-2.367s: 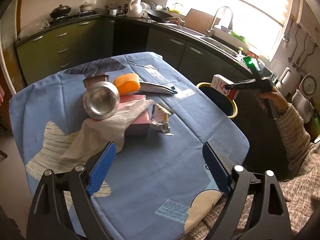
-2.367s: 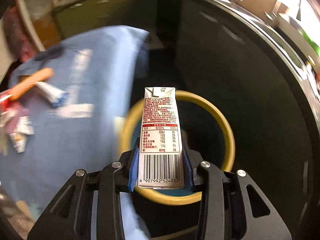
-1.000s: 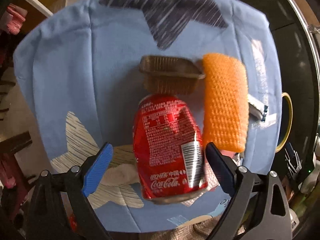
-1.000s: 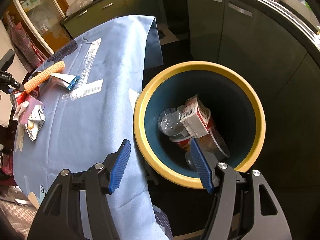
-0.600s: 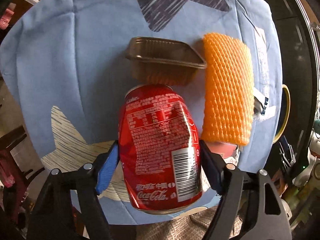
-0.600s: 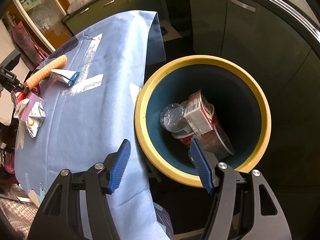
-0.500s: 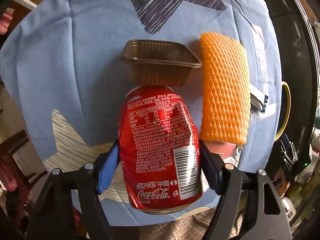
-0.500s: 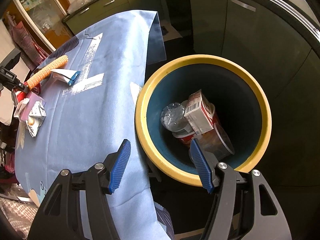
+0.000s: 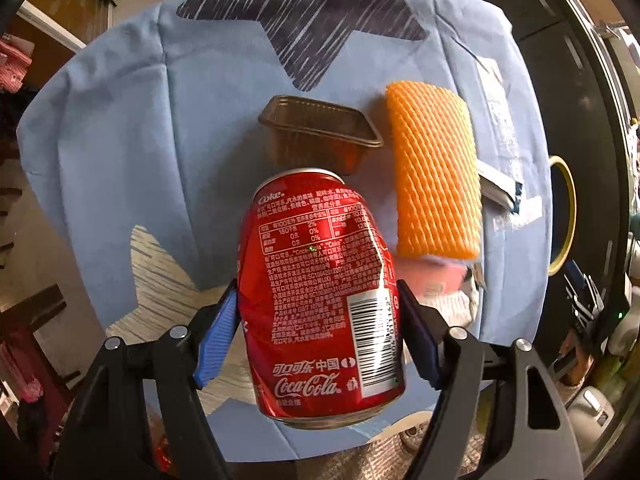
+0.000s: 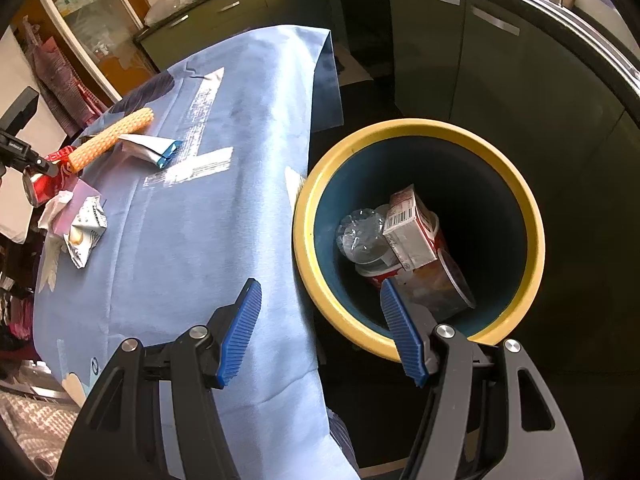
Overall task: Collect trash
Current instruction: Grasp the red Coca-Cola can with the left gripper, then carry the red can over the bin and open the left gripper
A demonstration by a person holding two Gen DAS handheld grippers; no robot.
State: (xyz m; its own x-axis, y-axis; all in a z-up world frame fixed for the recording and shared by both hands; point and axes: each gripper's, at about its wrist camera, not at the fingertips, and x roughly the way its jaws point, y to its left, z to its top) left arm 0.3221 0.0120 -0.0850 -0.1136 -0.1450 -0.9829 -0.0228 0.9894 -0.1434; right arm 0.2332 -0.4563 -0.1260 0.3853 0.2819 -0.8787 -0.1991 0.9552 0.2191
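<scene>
Since a moment ago the cola can (image 9: pixel 320 300) has been raised in the left tongs (image 9: pixel 318 324), pinched across its long axis; the bin (image 10: pixel 416 128) lies rightward, under the spread right tongs (image 10: pixel 320 326).

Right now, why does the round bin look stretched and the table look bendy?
Right wrist view: the fisheye lens bends things, so the yellow-rimmed bin looks stretched and the blue tablecloth curves. Left wrist view: the same bulge makes the Coke can look huge, and the pink item beside it is blurred.
</scene>
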